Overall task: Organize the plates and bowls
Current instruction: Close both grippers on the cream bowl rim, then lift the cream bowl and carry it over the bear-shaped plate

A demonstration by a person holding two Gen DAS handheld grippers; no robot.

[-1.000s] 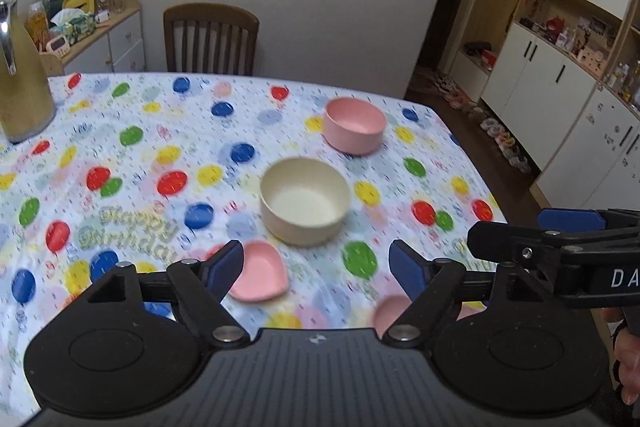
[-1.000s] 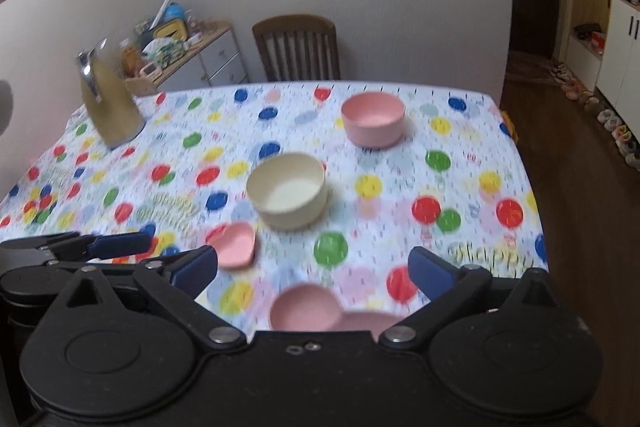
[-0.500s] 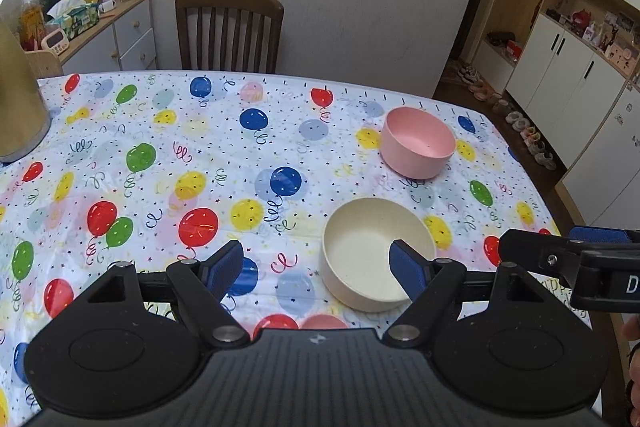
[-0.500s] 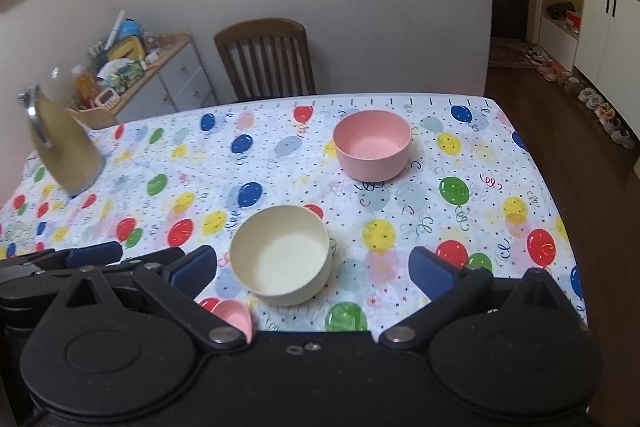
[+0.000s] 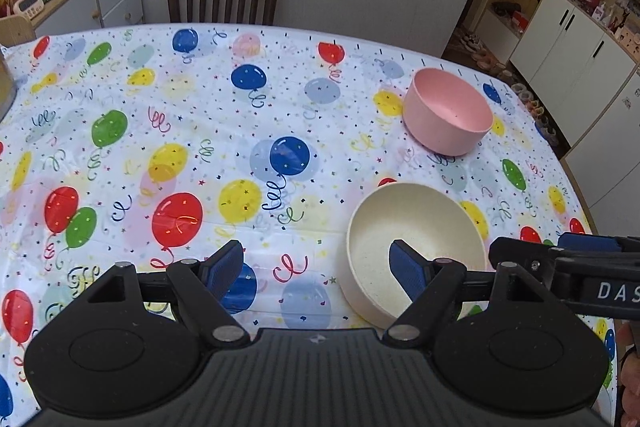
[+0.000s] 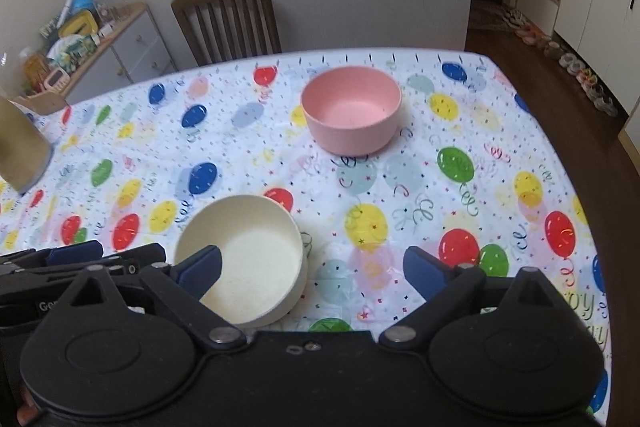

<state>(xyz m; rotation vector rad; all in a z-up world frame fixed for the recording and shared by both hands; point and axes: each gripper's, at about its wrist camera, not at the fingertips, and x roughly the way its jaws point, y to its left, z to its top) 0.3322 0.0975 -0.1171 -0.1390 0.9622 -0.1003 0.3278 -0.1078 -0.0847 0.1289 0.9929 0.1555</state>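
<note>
Both tools are held wide apart and empty. The cream bowl (image 5: 416, 251) is seen under the left gripper (image 5: 316, 267)'s right finger, with the pink bowl (image 6: 352, 111) farther ahead of the right gripper (image 6: 312, 267). An approach seems underway; next, one bowl rim must be straddled and pinched.

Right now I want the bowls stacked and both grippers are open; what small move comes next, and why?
Probably ease the left gripper right until its jaws straddle the cream bowl rim, then close. One jaw already shows over the bowl, both bowls sit empty and upright, and the pink bowl lies just beyond.
</note>
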